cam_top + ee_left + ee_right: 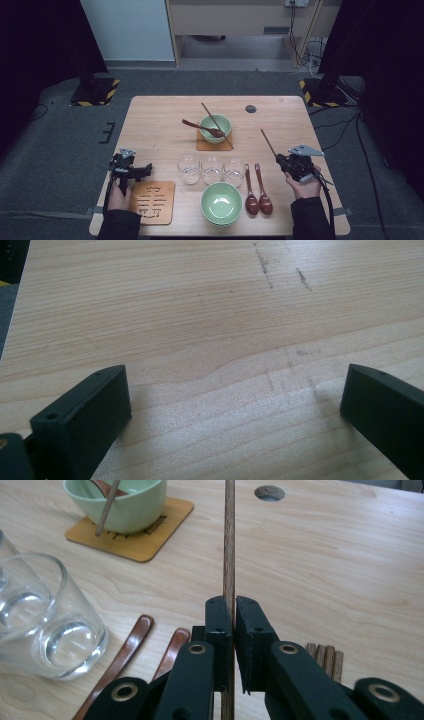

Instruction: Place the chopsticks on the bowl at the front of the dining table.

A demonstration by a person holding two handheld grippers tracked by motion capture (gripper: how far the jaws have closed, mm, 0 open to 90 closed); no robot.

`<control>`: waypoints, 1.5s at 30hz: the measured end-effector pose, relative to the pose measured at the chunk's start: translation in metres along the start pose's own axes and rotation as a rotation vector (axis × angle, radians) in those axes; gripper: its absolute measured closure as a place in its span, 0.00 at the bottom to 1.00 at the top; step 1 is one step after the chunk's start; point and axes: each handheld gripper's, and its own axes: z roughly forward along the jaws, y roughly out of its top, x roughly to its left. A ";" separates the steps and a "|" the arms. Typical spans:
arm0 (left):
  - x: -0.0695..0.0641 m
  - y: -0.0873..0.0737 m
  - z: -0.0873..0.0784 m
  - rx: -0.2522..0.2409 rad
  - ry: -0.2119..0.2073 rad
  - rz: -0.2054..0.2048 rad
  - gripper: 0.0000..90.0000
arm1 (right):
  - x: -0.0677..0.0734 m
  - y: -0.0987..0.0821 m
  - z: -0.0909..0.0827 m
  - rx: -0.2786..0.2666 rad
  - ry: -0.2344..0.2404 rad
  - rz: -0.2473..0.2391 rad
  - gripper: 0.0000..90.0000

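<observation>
While upright: bowl (215, 128) with chopstick (215, 123)

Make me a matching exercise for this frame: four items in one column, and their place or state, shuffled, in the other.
Items:
1. chopstick
2. far green bowl
3. left gripper
4. two brown spoons

Places or states:
A. lying flat on the table right of the near green bowl
B. clamped between the shut jaws of the right gripper
C. standing on a wooden coaster, with a spoon and a stick in it
D. jaws wide apart over bare tabletop

Pairs: 1-B, 2-C, 3-D, 4-A
</observation>
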 end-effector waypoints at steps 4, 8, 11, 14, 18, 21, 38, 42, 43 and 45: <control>0.000 0.000 0.000 0.000 0.000 0.000 0.00 | 0.001 0.006 0.000 -0.013 0.003 0.005 0.94; 0.000 0.000 0.000 0.000 0.000 0.000 0.00 | 0.005 0.018 0.002 -0.029 0.007 -0.005 0.94; 0.000 0.000 0.000 0.000 0.000 0.000 0.00 | 0.008 0.024 0.003 -0.034 0.010 -0.010 0.94; 0.000 0.000 0.000 0.000 0.000 0.000 0.00 | 0.010 0.030 0.005 -0.043 0.012 -0.010 0.94; 0.000 0.000 0.000 0.000 0.000 0.000 0.00 | 0.012 0.037 0.006 -0.054 0.015 -0.015 0.94; 0.000 0.000 0.000 0.000 0.000 0.000 0.00 | 0.013 0.040 0.006 -0.060 0.018 -0.010 0.94; 0.000 0.000 0.000 0.000 0.000 0.000 0.00 | 0.025 0.071 0.022 -0.084 0.038 -0.021 0.94; 0.000 0.000 0.000 0.000 0.000 0.000 0.00 | 0.026 0.076 0.027 -0.084 0.037 -0.023 0.94; 0.000 0.000 0.000 0.000 0.000 0.000 0.00 | 0.026 0.077 0.027 -0.083 0.037 -0.023 0.94; 0.000 0.000 0.000 0.000 0.000 0.000 0.00 | 0.027 0.080 0.029 -0.084 0.039 -0.023 0.94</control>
